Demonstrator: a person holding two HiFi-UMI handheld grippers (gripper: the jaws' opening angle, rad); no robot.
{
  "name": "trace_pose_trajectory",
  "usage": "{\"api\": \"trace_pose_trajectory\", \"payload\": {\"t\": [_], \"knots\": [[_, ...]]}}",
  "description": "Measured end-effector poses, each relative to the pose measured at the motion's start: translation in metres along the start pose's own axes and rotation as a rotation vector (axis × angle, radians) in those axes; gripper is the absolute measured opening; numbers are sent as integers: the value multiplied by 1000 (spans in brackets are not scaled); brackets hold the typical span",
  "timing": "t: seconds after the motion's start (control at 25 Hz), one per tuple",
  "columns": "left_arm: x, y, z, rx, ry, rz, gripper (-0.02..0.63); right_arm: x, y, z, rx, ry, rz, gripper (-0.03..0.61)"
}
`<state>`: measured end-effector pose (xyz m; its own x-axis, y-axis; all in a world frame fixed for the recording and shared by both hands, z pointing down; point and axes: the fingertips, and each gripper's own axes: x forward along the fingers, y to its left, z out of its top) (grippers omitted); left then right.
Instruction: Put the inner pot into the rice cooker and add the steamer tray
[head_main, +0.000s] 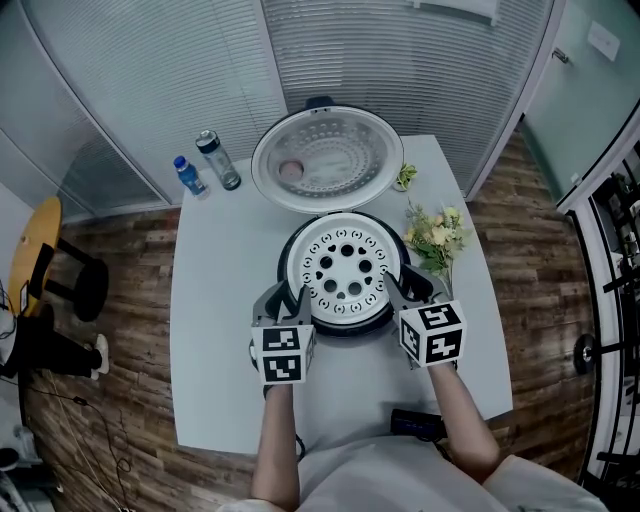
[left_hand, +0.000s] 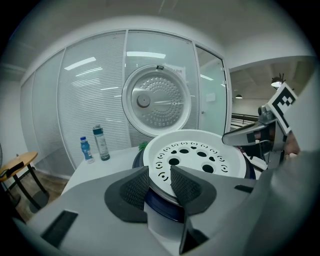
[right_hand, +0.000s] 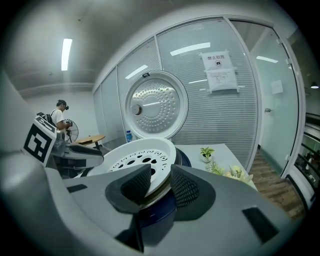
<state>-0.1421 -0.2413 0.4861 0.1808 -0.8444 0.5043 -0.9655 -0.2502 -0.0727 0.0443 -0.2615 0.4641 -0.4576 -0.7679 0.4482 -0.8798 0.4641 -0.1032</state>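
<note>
The white perforated steamer tray (head_main: 345, 265) sits level on top of the dark rice cooker (head_main: 345, 328), whose round lid (head_main: 325, 160) stands open behind it. The tray hides the inside of the cooker, so I cannot see the inner pot. My left gripper (head_main: 290, 302) is at the tray's near-left rim and my right gripper (head_main: 400, 290) at its near-right rim. In the left gripper view the tray (left_hand: 200, 155) has its rim between the pads of the gripper (left_hand: 160, 182), with a gap showing. The right gripper (right_hand: 161, 185) straddles the tray (right_hand: 140, 157) rim the same way.
A small blue bottle (head_main: 188, 175) and a taller grey bottle (head_main: 218, 160) stand at the table's back left. A flower bunch (head_main: 435, 235) and a small plant (head_main: 405, 177) lie right of the cooker. A black object (head_main: 418, 425) sits at the near edge. A person stands far off.
</note>
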Motion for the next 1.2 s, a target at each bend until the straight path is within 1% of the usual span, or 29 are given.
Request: {"api": "trace_pose_trajectory", "payload": {"t": [0.16,0.36,0.68,0.84,0.92,1.04,1.12,1.2], "knots": [[2,1,1,8,10,9,140,3,-1,2,-11,6,-3,121],[0,0,2,-39,1,-19,140,2,0,2,-28,8,-13,120],[1,1,-1,12,22,-3,140,4,0,1,-82,13,-40,120],[-1,0,-3,10,31,-6,141,-1,-3,3,-100,4,-61,120],[-3,0,0,-1,23,-6,141,-6,-4,7,-88,-14,-66,120],[-7,-1,6,-25,-7,-6,141,-14,-4,10,-41,-45,-53,120],[-14,0,9,-52,-44,0,141,-21,0,7,8,-62,-13,117],[-25,3,13,-91,-97,10,141,-27,6,4,69,-77,47,92]]}}
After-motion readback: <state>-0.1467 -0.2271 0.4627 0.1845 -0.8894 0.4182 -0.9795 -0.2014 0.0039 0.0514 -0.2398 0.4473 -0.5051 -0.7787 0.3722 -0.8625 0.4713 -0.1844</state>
